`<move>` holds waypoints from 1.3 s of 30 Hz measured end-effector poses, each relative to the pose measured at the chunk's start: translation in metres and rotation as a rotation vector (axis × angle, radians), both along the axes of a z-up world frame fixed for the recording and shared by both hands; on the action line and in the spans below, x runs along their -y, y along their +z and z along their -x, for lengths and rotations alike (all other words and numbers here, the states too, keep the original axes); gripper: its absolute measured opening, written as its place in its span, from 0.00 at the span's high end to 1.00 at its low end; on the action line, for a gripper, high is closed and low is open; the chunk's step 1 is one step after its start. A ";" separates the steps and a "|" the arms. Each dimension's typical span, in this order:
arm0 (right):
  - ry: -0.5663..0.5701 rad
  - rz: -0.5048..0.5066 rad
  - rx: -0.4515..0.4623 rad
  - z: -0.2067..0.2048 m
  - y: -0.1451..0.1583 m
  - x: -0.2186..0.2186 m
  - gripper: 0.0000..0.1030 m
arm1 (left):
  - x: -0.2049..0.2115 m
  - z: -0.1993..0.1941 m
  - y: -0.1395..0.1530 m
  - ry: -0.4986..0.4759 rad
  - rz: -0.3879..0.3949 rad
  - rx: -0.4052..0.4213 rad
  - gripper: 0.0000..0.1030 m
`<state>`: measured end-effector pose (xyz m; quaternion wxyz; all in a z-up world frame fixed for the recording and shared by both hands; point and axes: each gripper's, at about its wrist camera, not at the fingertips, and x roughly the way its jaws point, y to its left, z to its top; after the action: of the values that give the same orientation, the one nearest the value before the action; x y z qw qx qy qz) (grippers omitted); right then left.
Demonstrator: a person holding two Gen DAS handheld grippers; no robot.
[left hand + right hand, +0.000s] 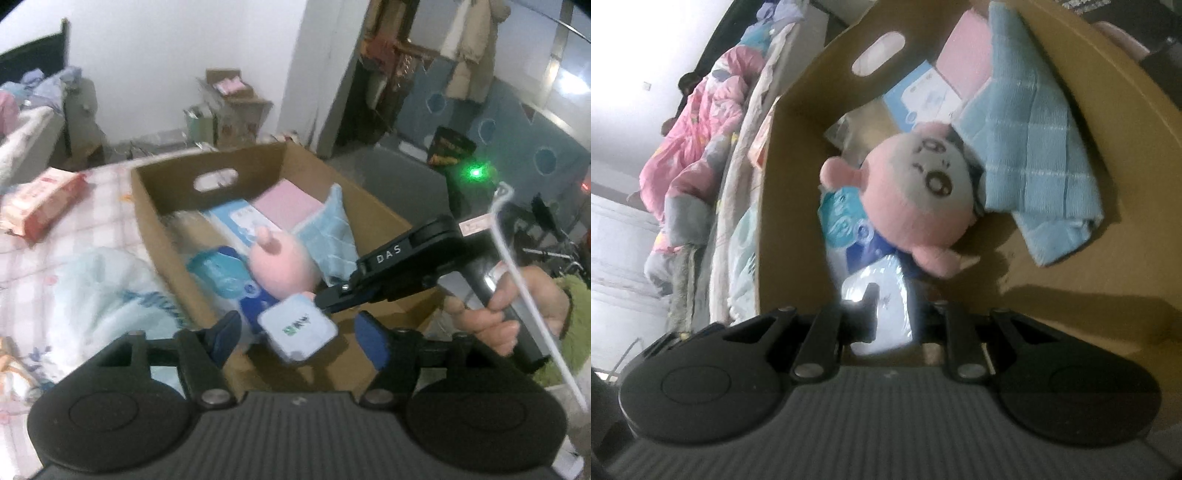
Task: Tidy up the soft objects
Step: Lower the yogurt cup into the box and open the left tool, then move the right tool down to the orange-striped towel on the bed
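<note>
Tissue packet (pixel 297 328) sits clamped in right gripper (pixel 328 301) jaws over box (pixel 207 173).

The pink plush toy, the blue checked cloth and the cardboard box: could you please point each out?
pink plush toy (pixel 923 192): right wrist view, on its face.
blue checked cloth (pixel 1034 122): right wrist view, mid-fabric.
cardboard box (pixel 162 177): left wrist view, far wall beside the handle hole.

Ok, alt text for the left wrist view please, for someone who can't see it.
The right tool holds a small pale blue packet over the near end of a cardboard box on a bed. The box already contains a pink plush toy, a light blue cloth and several packs. The left tool sits open in the foreground, gripping nothing.
</note>
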<state>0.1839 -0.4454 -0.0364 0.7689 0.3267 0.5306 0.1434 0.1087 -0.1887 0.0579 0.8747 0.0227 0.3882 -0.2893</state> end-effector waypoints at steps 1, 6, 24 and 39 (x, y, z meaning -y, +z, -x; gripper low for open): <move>-0.002 0.000 -0.001 -0.003 -0.002 -0.001 0.84 | -0.008 0.002 0.001 0.016 0.004 0.006 0.31; 0.014 0.031 -0.007 -0.020 -0.007 -0.012 0.84 | -0.054 0.008 -0.003 0.123 0.031 0.005 0.31; 0.167 -0.049 -0.101 -0.013 -0.026 -0.040 0.81 | -0.177 0.035 -0.043 0.449 0.113 -0.062 0.31; 0.185 0.173 0.087 0.006 0.043 -0.054 0.67 | -0.188 0.046 -0.047 0.464 0.053 0.026 0.30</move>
<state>0.1777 -0.3919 0.0062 0.8000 0.2022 0.5349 0.1816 0.0627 -0.0011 0.0104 0.9229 -0.0863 0.3643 -0.0902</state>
